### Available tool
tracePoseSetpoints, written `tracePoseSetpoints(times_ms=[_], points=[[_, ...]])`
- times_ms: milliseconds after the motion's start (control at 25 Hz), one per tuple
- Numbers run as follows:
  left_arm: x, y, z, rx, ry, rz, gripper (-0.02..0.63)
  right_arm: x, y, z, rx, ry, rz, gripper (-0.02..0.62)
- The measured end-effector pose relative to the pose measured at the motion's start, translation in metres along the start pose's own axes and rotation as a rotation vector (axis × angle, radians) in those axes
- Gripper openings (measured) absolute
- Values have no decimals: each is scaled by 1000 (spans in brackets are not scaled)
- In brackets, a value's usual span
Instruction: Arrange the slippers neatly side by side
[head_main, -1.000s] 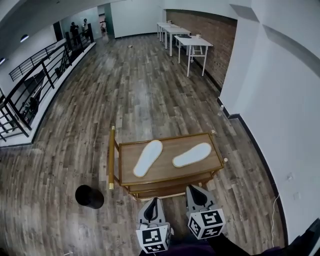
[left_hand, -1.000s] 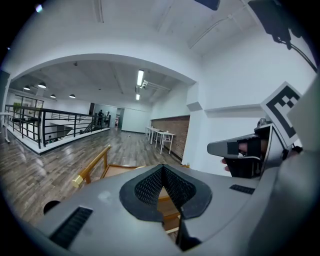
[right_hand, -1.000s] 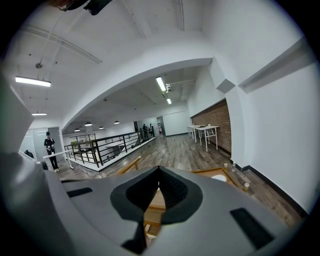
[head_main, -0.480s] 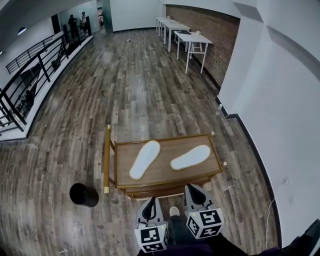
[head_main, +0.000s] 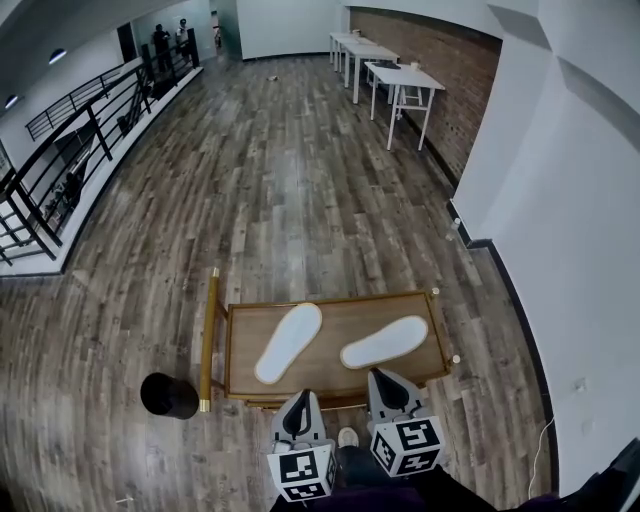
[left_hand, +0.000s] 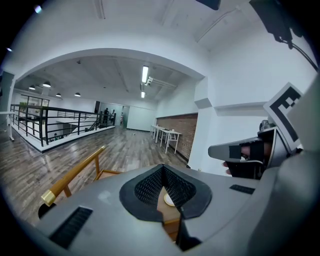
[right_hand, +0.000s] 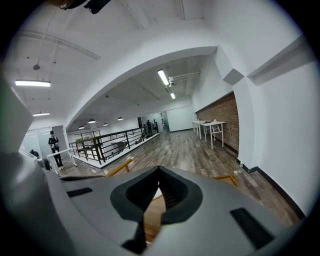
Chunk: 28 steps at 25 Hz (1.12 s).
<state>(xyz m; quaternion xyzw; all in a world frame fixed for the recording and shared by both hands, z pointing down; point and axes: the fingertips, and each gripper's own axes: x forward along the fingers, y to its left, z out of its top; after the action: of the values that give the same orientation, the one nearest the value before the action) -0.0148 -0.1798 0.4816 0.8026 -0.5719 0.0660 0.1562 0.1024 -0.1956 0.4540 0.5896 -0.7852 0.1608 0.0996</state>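
Two white slippers lie apart on a wooden cart (head_main: 330, 302). The left slipper (head_main: 288, 342) points up and to the right. The right slipper (head_main: 384, 341) lies more crosswise. My left gripper (head_main: 300, 399) hangs at the cart's near edge, shut and empty, just below the left slipper. My right gripper (head_main: 383, 378) is also shut and empty, over the near edge below the right slipper. In the left gripper view the left gripper (left_hand: 162, 166) has its jaws together, with a pale bit of slipper (left_hand: 169, 200) behind them. The right gripper (right_hand: 159, 169) has its jaws together too.
A gold handle bar (head_main: 208, 340) runs along the cart's left end. A black round object (head_main: 169, 395) stands on the wood floor left of the cart. White tables (head_main: 400, 80) stand far back by the brick wall. A black railing (head_main: 70, 150) lines the left. My shoe (head_main: 347, 437) shows between the grippers.
The cart has come closer and sits lower in the head view. Both grippers now reach its near edge. Their jaws have stayed together and the slippers lie as before.
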Motion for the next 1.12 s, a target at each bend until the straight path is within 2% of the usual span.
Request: tracePoseSetpoints(times_ms=[440, 840, 1120], points=[[50, -2, 18, 18, -6, 54, 0, 30, -38, 13, 2, 12, 30, -2], [76, 11, 47, 42, -23, 33, 0, 49, -40, 24, 7, 17, 10, -2], [86, 20, 44, 19, -23, 31, 0, 60, -42, 21, 13, 12, -19, -2]])
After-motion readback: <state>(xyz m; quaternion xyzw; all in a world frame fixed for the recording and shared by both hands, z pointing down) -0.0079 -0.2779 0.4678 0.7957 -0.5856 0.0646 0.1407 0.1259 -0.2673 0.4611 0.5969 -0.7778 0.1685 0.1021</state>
